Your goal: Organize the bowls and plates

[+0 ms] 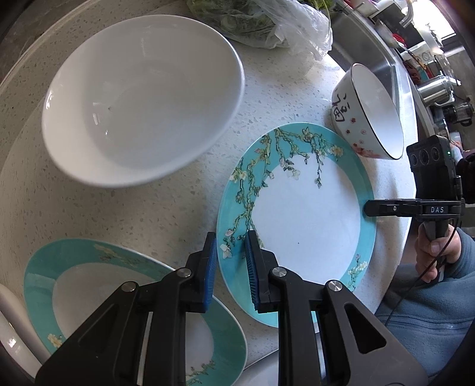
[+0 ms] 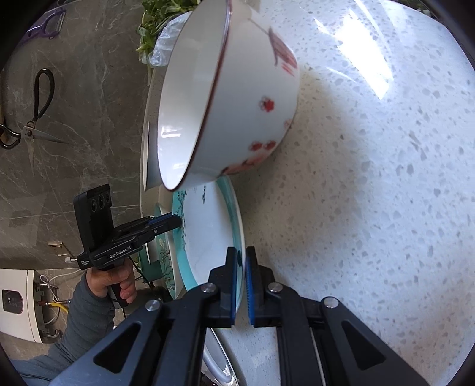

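Note:
A teal floral plate is held between both grippers above the counter. My left gripper straddles its near rim, jaws narrowly apart around the edge. My right gripper is shut on the opposite rim; it shows in the left wrist view at the plate's right edge. A second teal plate lies at lower left. A large white bowl sits at upper left. A small white bowl with red flowers stands beyond the held plate, also in the right wrist view.
A plastic bag of greens lies at the back of the white speckled counter. A steel sink is at the right. Scissors and a peeler hang on the grey wall.

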Available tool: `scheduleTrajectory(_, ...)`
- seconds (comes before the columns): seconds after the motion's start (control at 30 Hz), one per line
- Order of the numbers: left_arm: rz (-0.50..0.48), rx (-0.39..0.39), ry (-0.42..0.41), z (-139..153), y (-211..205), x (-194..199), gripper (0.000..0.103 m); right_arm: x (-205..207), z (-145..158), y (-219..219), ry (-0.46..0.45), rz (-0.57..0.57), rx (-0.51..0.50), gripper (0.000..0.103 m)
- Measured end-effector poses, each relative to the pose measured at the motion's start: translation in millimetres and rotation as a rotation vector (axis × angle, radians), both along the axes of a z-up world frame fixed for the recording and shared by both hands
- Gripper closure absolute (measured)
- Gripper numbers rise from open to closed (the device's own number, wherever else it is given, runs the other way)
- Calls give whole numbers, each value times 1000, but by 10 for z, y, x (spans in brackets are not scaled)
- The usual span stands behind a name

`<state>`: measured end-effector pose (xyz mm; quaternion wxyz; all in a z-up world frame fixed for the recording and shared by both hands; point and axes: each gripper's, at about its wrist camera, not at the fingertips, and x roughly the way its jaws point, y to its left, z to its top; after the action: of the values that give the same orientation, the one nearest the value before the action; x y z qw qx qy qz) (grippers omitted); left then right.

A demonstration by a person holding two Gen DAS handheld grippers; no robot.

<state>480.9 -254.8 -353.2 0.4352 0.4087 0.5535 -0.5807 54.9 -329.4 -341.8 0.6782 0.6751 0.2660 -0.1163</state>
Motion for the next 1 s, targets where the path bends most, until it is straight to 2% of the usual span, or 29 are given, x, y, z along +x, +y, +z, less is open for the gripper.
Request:
scheduleTrajectory(0.33, 23, -5, -9, 123, 165, -9, 87, 58, 96, 0, -10, 35, -16, 95)
scheduleTrajectory(0.7, 45, 10, -12, 229, 464, -191, 87, -14, 152, 56, -13, 51, -2, 94)
scheduleTrajectory(1.0, 68, 6, -20, 450, 676, -323, 87, -97, 312, 70, -20, 75, 3, 94)
